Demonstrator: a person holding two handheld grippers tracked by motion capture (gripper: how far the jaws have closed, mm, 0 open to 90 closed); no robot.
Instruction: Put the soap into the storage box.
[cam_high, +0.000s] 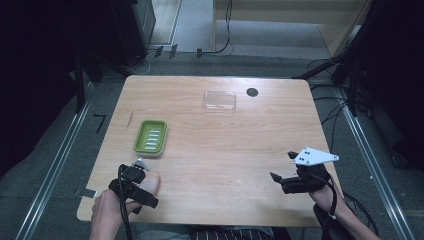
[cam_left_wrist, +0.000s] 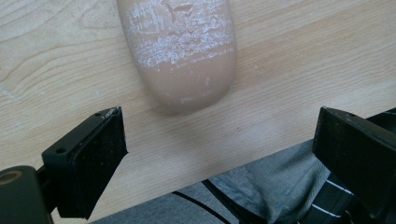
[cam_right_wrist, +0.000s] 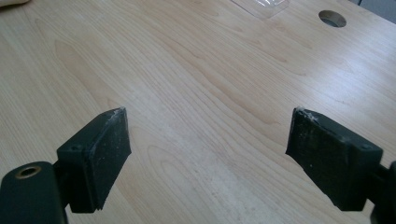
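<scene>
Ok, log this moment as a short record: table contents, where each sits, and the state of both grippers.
surface: wooden table, round hole near the far edge
green soap dish: left half, empty, ridged inside
clear plastic lid: far side near the hole, lying flat, apart from the dish
soap bar: tan, near edge, just ahead of the left gripper
left gripper: open, holding nothing, low at the near left edge
right gripper: open, holding nothing, over bare wood at the near right

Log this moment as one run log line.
left gripper: open, by soap bar | right gripper: open, empty | green dish: empty, left | clear lid: far side
</scene>
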